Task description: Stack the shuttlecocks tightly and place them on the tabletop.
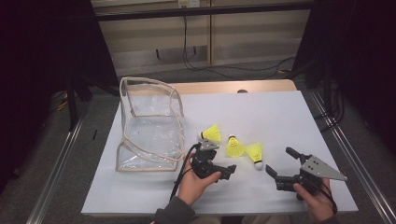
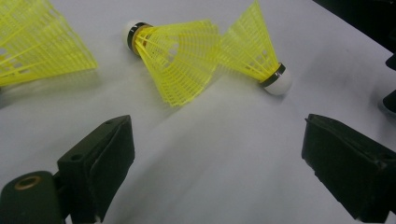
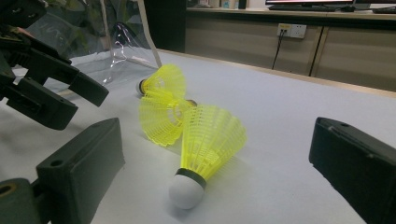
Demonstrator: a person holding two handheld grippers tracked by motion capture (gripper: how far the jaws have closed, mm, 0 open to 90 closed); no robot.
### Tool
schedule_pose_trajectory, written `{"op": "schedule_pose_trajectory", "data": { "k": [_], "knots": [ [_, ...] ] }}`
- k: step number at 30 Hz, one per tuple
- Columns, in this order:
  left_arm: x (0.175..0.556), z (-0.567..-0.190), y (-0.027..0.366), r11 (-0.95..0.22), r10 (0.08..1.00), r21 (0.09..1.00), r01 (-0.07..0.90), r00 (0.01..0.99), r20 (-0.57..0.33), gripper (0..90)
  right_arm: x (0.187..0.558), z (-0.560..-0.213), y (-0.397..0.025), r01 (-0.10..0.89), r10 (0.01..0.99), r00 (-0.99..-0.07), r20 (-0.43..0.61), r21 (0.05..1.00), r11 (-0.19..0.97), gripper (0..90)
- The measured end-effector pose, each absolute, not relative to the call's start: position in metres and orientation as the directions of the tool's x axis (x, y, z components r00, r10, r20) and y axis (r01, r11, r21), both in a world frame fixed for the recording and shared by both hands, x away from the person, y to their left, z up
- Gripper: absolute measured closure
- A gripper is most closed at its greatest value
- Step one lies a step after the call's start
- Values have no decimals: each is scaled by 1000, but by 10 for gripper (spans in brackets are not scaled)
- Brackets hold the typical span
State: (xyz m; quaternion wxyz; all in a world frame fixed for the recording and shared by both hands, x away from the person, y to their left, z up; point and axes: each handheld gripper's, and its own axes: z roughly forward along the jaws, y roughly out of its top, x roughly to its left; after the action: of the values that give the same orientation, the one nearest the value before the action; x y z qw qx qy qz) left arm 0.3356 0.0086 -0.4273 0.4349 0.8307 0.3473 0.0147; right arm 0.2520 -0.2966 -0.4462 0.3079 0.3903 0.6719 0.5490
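Shuttlecock (image 3: pixel 205 149) lies on the tabletop (image 1: pixel 280 116) at 12 o'clock from your right gripper (image 1: pixel 284 164), cork toward you, skirt pointing away; its jaws stand wide and empty. Your left gripper (image 1: pixel 228 171), also wide, sits farther off, so right is nearer

In the left gripper view, the leftmost yellow shuttlecock (image 2: pixel 37 42) is cut off by the frame's edge, its cork unseen.

Three yellow plastic shuttlecocks with white cork tips: one (image 1: pixel 212 133), a second (image 1: pixel 234 147), a third (image 1: pixel 255 153). One clear plastic bag with beige trim (image 1: pixel 149 126). Two black handheld grippers: left (image 1: pixel 223 171), right (image 1: pixel 280 163). One white table (image 1: pixel 261 112).
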Motion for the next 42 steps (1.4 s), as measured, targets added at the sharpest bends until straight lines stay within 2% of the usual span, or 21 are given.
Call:
{"op": "schedule_pose_trajectory", "data": {
  "k": [14,20,42],
  "knots": [
    [327,-429,21,-392,568,741,546,777,-272,66,252,-446,-296,189,863,-505,16,977,93,24],
    [322,-427,27,-409,526,748,523,805,-275,48,251,-446,-296,187,862,-506,12,978,97,24],
    [309,-425,56,-398,514,756,519,809,-285,41,251,-446,-297,189,866,-500,10,977,98,24]
  ]
}}
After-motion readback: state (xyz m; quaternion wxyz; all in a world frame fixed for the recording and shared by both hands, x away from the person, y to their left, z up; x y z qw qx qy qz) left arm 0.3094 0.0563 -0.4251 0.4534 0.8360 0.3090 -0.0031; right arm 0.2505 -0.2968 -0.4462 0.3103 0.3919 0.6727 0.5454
